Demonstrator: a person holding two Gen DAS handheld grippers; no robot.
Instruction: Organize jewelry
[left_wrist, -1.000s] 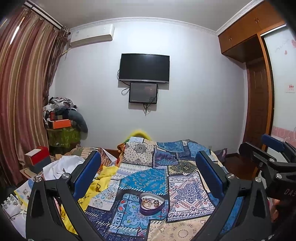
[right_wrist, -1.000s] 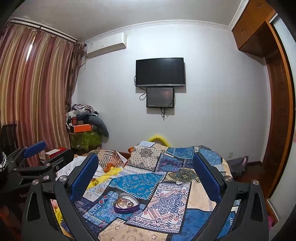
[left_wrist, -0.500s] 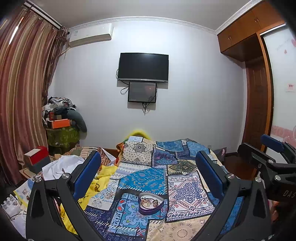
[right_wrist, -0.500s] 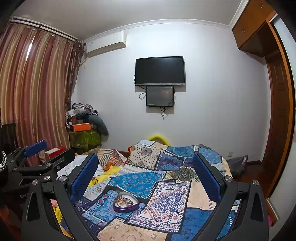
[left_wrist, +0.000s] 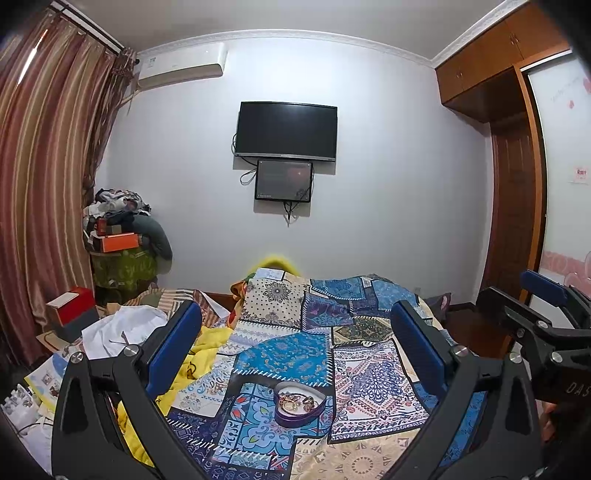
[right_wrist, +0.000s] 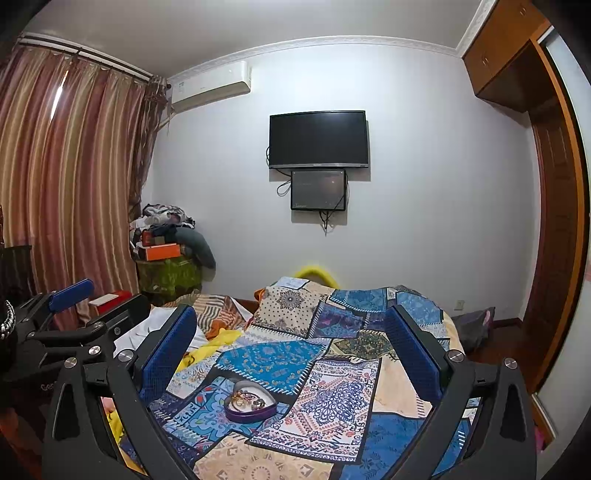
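A purple heart-shaped jewelry box (left_wrist: 301, 409) with a white lining lies open on the patchwork bedspread (left_wrist: 295, 354). Several gold pieces of jewelry (left_wrist: 295, 400) lie inside it. My left gripper (left_wrist: 295, 343) is open and empty, held above and short of the box. My right gripper (right_wrist: 290, 347) is open and empty too, with the box (right_wrist: 251, 406) below and between its fingers. Each gripper shows at the edge of the other's view: the right one in the left wrist view (left_wrist: 543, 306), the left one in the right wrist view (right_wrist: 66, 310).
The bed (right_wrist: 332, 369) fills the foreground. White cloth (left_wrist: 122, 332) and a yellow sheet (left_wrist: 207, 350) lie on its left side. A red box (left_wrist: 70, 310) and a pile of clothes (left_wrist: 122, 229) stand by the curtain. A television (left_wrist: 286, 131) hangs on the far wall. A wooden door (right_wrist: 554, 240) is at the right.
Both views have shifted very slightly; the jewelry box sits a touch lower left in frame. Both grippers stay open and empty.
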